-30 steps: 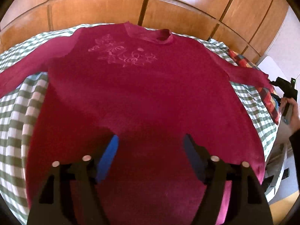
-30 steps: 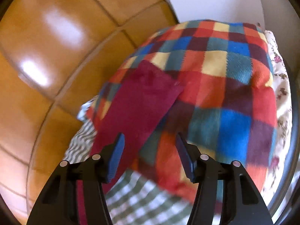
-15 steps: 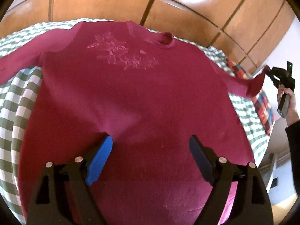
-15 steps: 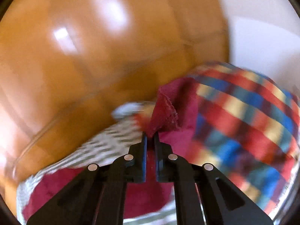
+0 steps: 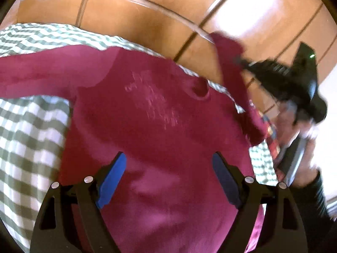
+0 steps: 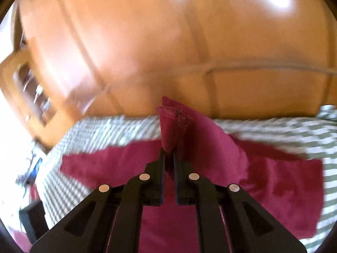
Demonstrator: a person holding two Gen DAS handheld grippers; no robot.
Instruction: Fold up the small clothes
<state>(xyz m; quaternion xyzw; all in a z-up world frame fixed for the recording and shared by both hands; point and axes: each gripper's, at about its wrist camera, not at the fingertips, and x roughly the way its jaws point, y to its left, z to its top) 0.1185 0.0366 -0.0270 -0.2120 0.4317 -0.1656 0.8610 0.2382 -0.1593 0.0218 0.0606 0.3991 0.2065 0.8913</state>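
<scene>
A dark red long-sleeved sweater (image 5: 160, 126) lies front up on a green-and-white checked cover (image 5: 29, 130). My left gripper (image 5: 168, 168) is open above the sweater's lower body, holding nothing. My right gripper (image 6: 168, 154) is shut on the cuff of the sweater's right sleeve (image 6: 174, 122) and holds it lifted above the sweater's body (image 6: 284, 185). In the left wrist view the right gripper (image 5: 280, 78) shows at the upper right with the raised sleeve (image 5: 229, 59) hanging from it.
A wooden panelled wall (image 5: 147, 16) stands behind the bed. A patchwork blanket (image 5: 271, 135) lies at the bed's right end. A wooden shelf unit (image 6: 31, 90) shows at the left in the right wrist view.
My right gripper has lifted the sleeve cuff off the patchwork blanket and swung it left over the sweater's body. My left gripper has stayed open over the hem.
</scene>
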